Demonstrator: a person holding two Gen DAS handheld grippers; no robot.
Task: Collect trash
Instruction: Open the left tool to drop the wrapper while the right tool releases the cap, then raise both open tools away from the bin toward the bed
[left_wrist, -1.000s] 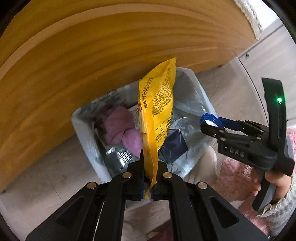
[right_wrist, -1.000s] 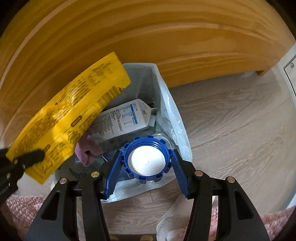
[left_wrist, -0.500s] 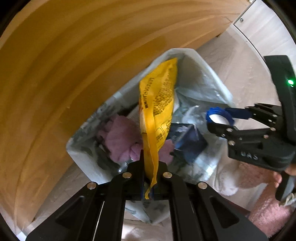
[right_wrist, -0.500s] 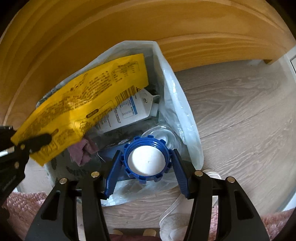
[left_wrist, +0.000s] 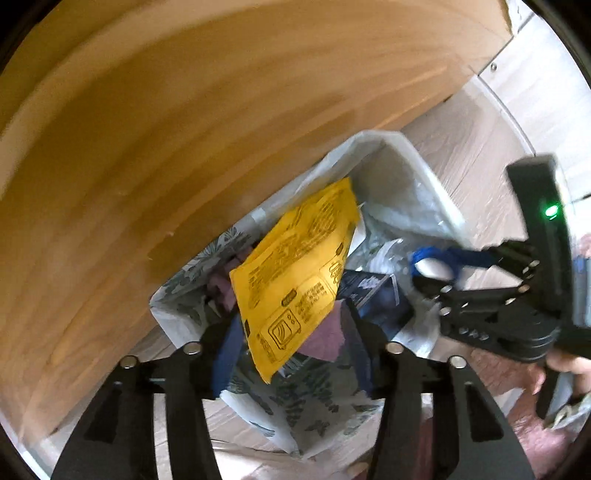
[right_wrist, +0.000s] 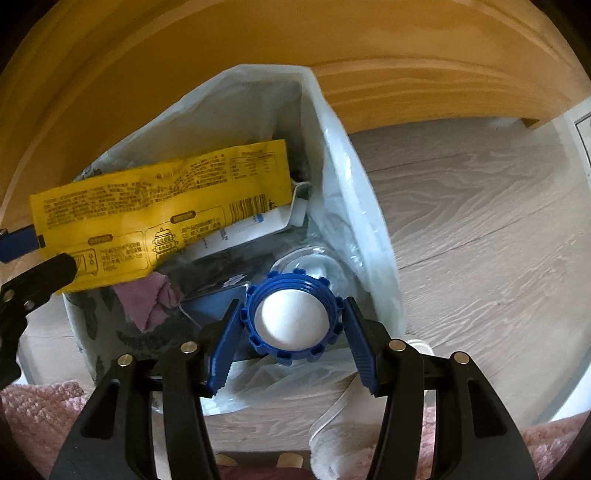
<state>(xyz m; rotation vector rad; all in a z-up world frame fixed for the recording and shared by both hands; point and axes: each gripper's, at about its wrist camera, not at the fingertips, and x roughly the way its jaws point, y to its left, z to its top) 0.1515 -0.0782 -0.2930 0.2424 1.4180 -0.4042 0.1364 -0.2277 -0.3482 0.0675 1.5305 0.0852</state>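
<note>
A yellow snack wrapper (left_wrist: 295, 280) hangs loose and tilted over the lined white trash bin (left_wrist: 406, 158). It lies between the fingers of my left gripper (left_wrist: 291, 332), whose jaws are opening, and the pads do not press on it. In the right wrist view the yellow wrapper (right_wrist: 159, 218) lies across the bin (right_wrist: 321, 122), beside the left gripper (right_wrist: 22, 258). My right gripper (right_wrist: 291, 328) is shut on a blue screw cap (right_wrist: 291, 314) with a white inside, above the bin's near corner. From the left wrist view the right gripper (left_wrist: 432, 264) holds it at the right.
The bin holds a purple cloth (right_wrist: 147, 299), a white carton (right_wrist: 251, 229), a dark blue packet (left_wrist: 373, 295) and clear plastic. A wooden furniture panel (right_wrist: 406, 74) stands close behind the bin. Grey wood floor (right_wrist: 480, 240) lies to the right, a pink rug (right_wrist: 37, 424) below.
The left jaws have opened and let go of the yellow wrapper, which has tipped from upright to lying slanted over the bin. The right gripper keeps the cap.
</note>
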